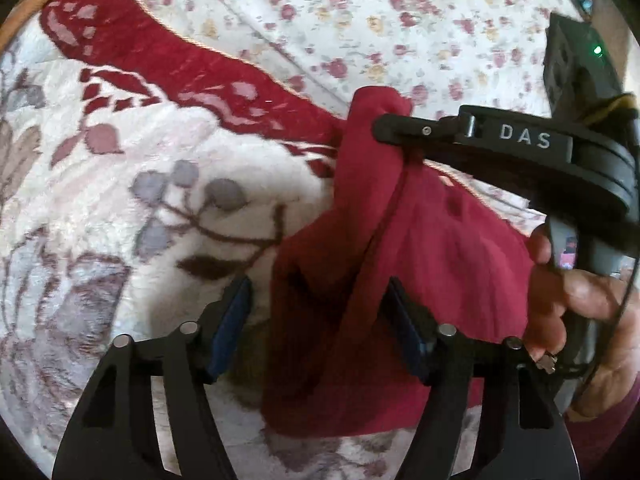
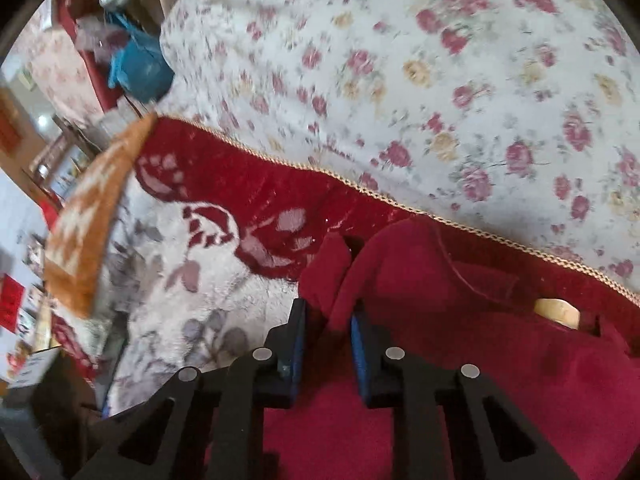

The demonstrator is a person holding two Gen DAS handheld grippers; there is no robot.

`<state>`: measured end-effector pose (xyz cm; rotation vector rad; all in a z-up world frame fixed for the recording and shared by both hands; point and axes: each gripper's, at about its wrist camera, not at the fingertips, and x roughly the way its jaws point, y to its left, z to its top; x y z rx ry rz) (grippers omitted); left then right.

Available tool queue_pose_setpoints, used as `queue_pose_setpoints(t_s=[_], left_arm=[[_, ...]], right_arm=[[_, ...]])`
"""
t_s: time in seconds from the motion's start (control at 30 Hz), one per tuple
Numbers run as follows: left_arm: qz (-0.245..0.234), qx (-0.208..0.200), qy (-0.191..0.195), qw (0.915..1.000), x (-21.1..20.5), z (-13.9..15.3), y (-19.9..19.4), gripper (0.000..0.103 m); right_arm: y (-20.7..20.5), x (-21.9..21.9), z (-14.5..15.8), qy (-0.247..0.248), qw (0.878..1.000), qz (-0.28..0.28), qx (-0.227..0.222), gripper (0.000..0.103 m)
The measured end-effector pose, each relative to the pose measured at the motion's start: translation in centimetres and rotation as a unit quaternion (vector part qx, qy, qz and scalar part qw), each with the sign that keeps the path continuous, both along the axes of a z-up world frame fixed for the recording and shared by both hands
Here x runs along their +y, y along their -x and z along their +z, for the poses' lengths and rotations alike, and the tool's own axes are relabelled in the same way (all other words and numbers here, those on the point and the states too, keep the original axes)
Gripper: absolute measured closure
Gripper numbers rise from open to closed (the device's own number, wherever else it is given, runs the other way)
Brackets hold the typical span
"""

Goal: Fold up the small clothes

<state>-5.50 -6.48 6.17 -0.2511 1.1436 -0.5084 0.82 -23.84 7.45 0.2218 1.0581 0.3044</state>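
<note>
A small dark red garment (image 1: 420,248) lies bunched on a fleecy floral blanket (image 1: 120,200), near its red border; the right gripper (image 2: 327,340) pinches a raised fold of the cloth, jaws nearly together; the left gripper (image 1: 316,320) sits with jaws spread around another fold, not pressing; this looks like an early gathering step; next, the left likely needs a grip so the cloth can be stretched flat.

garment: dark red cloth (image 1: 440,240) | state: bunched, creased, one corner lifted | place: on plush floral blanket
</note>
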Motion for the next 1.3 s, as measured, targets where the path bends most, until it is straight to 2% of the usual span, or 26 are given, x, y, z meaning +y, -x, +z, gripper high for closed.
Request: queue_pose_setpoints(t_s=[0.03,0.1,0.13,0.2,0.23,0.3,0.33,0.37,0.43,0.57,0.63,0.67,0.7,0.73,0.83,0.87,1.03,1.13,1.3], left_arm=[[-0.013,0.003,0.013,0.9998,-0.2,0.1,0.1,0.067],[-0.025,-0.009,0.013,0.9996,-0.5,0.6,0.6,0.071],[-0.031,-0.021,0.009,0.9992,-0.7,1.0,0.9,0.077],[-0.039,-0.033,0.009,0.9987,-0.9,1.5,1.2,0.078],[-0.04,-0.032,0.014,0.9986,-1.0,1.6,1.3,0.078],[-0.041,-0.03,0.02,0.9985,-1.0,1.8,1.4,0.078],[-0.042,-0.031,0.019,0.9985,-1.0,1.8,1.4,0.078],[-0.043,-0.032,0.017,0.9984,-1.0,1.9,1.5,0.078],[-0.046,-0.035,0.015,0.9982,-1.2,2.0,1.6,0.078],[-0.048,-0.037,0.01,0.9981,-1.4,2.1,1.6,0.078],[-0.05,-0.04,0.002,0.9979,-1.9,2.0,1.6,0.078],[-0.051,-0.042,0.001,0.9978,-2.1,2.0,1.7,0.078],[-0.052,-0.043,0.002,0.9977,-2.2,2.1,1.9,0.078],[-0.053,-0.042,0.006,0.9977,-2.3,2.4,2.0,0.078],[-0.057,-0.039,0.036,0.997,-2.8,4.0,2.9,0.078],[-0.065,-0.048,0.038,0.996,-3.2,4.9,3.7,0.078],[-0.111,-0.078,0.051,0.9895,-6.4,9.0,6.0,0.081],[-0.158,-0.097,0.05,0.9814,-10.9,11.0,7.7,0.084],[-0.225,-0.107,0.04,0.9677,-18.3,11.2,10.4,0.087]], right_arm=[[0.2,-0.4,0.2,-0.001,1.0,-0.003,0.001,0.083],[0.2,-0.7,0.2,-0.005,1.0,-0.007,0.004,0.083],[0.2,-0.7,0.1,-0.013,1.0,-0.009,0.009,0.083],[0.1,-1.0,0.0,-0.025,0.999,-0.014,0.017,0.083],[-0.1,-1.0,0.0,-0.031,0.999,-0.02,0.025,0.08],[-0.1,-1.4,0.2,-0.041,0.998,-0.03,0.036,0.05],[-0.3,-1.1,0.2,-0.048,0.998,-0.032,0.039,0.03],[-0.4,-0.7,0.2,-0.051,0.997,-0.028,0.041,0.026],[-0.8,0.6,-0.1,-0.035,0.998,-0.012,0.051,0.026],[-2.0,3.2,-2.9,-0.002,0.996,0.008,0.087,0.026],[-2.0,4.0,-3.9,0.025,0.997,0.016,0.078,0.026],[-1.8,4.2,-3.9,0.038,0.997,0.021,0.063,0.03],[-1.5,4.1,-3.7,0.048,0.998,0.02,0.046,0.038],[-1.3,3.4,-3.6,0.05,0.998,0.007,0.041,0.055],[-0.6,0.9,-2.6,-0.014,0.999,-0.011,0.036,0.075],[0.0,0.0,-1.9,-0.029,0.999,-0.015,0.025,0.077],[3.2,-4.7,3.0,-0.066,0.997,-0.032,-0.023,0.081],[5.6,-8.2,5.7,-0.074,0.995,-0.047,-0.047,0.082],[10.0,-15.0,7.8,-0.082,0.99,-0.09,-0.068,0.082]])
